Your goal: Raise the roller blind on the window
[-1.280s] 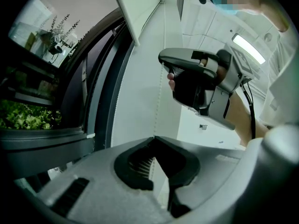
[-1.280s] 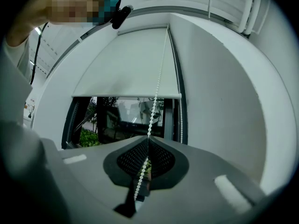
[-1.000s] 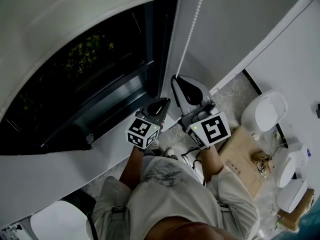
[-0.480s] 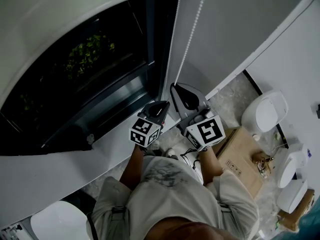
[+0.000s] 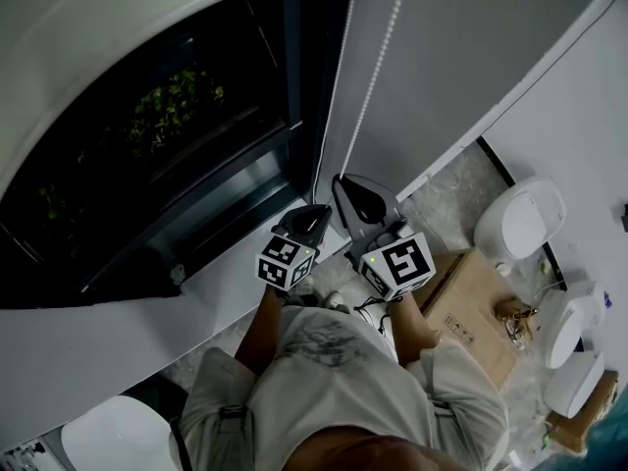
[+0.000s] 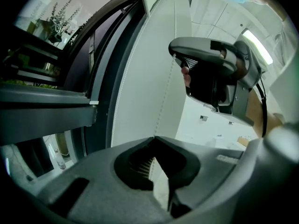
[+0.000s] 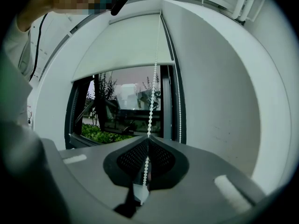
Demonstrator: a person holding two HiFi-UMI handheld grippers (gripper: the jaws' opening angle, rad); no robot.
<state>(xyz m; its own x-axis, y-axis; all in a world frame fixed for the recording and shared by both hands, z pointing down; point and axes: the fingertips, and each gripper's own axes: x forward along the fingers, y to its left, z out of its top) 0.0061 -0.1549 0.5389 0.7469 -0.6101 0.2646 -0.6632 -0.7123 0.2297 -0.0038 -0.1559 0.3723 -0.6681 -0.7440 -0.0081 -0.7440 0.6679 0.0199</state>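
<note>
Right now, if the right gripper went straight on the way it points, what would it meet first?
Probably the window glass, just below the blind, though depth is unclear. The right gripper is shut on the chain.

Both bare forearms (image 5: 257, 324) reach forward close together, grey plastic left gripper (image 5: 316, 211) and matching right gripper (image 5: 340, 179) each with jaws closed on a white bead chain (image 7: 152, 101) strand.
</note>
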